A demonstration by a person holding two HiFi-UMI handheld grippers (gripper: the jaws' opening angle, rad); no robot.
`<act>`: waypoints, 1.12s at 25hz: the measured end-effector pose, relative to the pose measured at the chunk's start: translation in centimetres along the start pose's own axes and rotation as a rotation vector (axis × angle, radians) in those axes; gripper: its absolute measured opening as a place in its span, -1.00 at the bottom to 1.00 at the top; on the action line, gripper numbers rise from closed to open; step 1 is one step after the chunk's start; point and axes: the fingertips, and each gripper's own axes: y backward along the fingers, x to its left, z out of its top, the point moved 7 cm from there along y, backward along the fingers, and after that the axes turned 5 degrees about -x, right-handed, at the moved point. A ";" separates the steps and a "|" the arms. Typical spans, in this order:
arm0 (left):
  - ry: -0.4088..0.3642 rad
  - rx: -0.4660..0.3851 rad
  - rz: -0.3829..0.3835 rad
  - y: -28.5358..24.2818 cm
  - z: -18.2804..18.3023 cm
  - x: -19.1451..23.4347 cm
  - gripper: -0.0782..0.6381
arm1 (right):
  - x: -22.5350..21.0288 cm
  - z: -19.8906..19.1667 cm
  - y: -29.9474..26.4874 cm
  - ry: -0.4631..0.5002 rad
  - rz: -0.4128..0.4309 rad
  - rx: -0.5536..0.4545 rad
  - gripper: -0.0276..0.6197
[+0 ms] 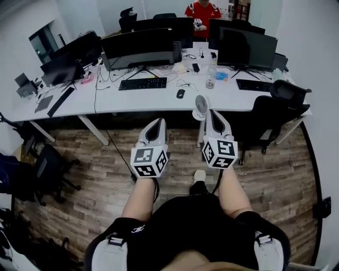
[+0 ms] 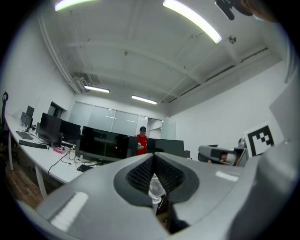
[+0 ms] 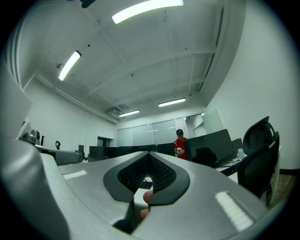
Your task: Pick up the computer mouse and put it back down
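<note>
The black computer mouse (image 1: 180, 93) lies on the white desk (image 1: 159, 100), to the right of a black keyboard (image 1: 142, 83). Both grippers are held over the wooden floor, well short of the desk, pointing toward it. My left gripper (image 1: 157, 125) is shut with nothing in it. My right gripper (image 1: 213, 114) is level with it and also shut and empty. In the left gripper view the jaws (image 2: 153, 157) meet at their tips; a small white fan (image 2: 154, 186) shows through the gap behind them. The right gripper view shows its jaws (image 3: 149, 154) closed the same way. The mouse is hidden in both gripper views.
A small white fan (image 1: 201, 106) stands at the desk's near edge, just ahead of my right gripper. Monitors (image 1: 139, 46) line the desk. A black office chair (image 1: 278, 108) stands at the right, another (image 1: 50, 164) at the left. A person in red (image 1: 202, 13) stands behind the desks.
</note>
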 end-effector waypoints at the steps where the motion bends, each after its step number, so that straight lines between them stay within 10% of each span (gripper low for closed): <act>1: -0.003 -0.003 -0.002 -1.0 -0.2 0.2 -0.63 | -0.6 -0.3 -0.9 -0.008 -0.008 -0.001 -0.92; 28: 0.017 0.088 0.103 -32.6 -6.3 5.6 -0.63 | -15.6 -8.9 -30.6 -0.042 0.091 0.093 -0.92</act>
